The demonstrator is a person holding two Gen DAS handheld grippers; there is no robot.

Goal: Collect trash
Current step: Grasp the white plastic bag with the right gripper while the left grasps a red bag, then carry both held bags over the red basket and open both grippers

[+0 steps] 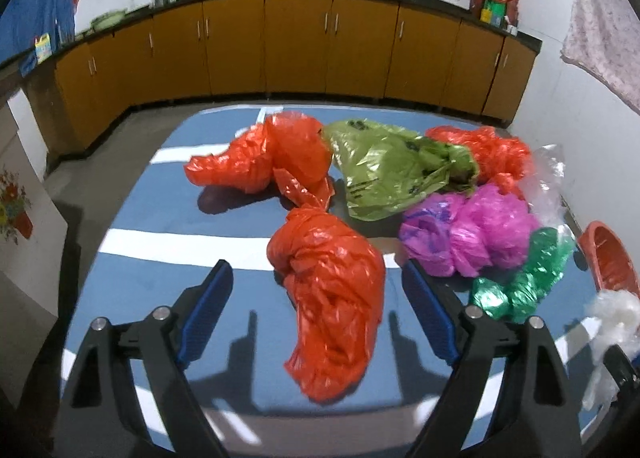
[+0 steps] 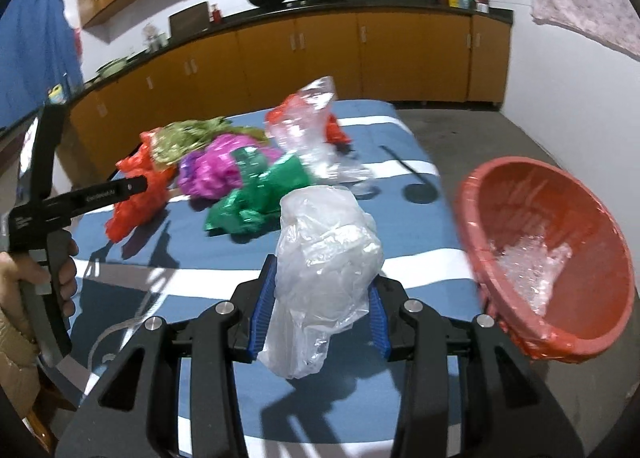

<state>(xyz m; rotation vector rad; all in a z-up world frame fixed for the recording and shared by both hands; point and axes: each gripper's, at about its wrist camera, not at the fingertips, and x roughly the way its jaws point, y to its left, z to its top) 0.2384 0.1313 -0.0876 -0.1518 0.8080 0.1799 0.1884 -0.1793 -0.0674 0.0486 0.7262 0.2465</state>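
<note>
Two wrist views look over a blue worktop (image 1: pixel 168 290) with white stripes, strewn with crumpled plastic bags.

The left gripper (image 1: pixel 316 282) tilts downward, its blue-padded jaws standing wide apart, nothing pressed between them. A twisted orange bag (image 1: pixel 328 298) lies on the worktop in the gap between the jaws, reaching out ahead of them; whether either pad touches it cannot be told. Beyond it lie another orange bag (image 1: pixel 260 162), an olive-green bag (image 1: pixel 384 174), a magenta bag (image 1: pixel 472 234), a shiny green bag (image 1: pixel 520 282) and a clear bag (image 1: pixel 552 174).

In the right wrist view, the right gripper (image 2: pixel 320 306) also tilts downward, and its jaws are clamped on a bunched, whitish translucent bag (image 2: pixel 324 258), which bulges above the pads and hangs below them, lifted off the worktop. Just to its right is a red basket (image 2: pixel 592 298), tipped so its mouth faces the camera, lined with red plastic and holding a wad of clear plastic (image 2: pixel 532 266).

At the left edge of that view, a person's hand (image 2: pixel 24 270) grips the handle of the left gripper's black frame, which reaches out over the orange bag.
</note>
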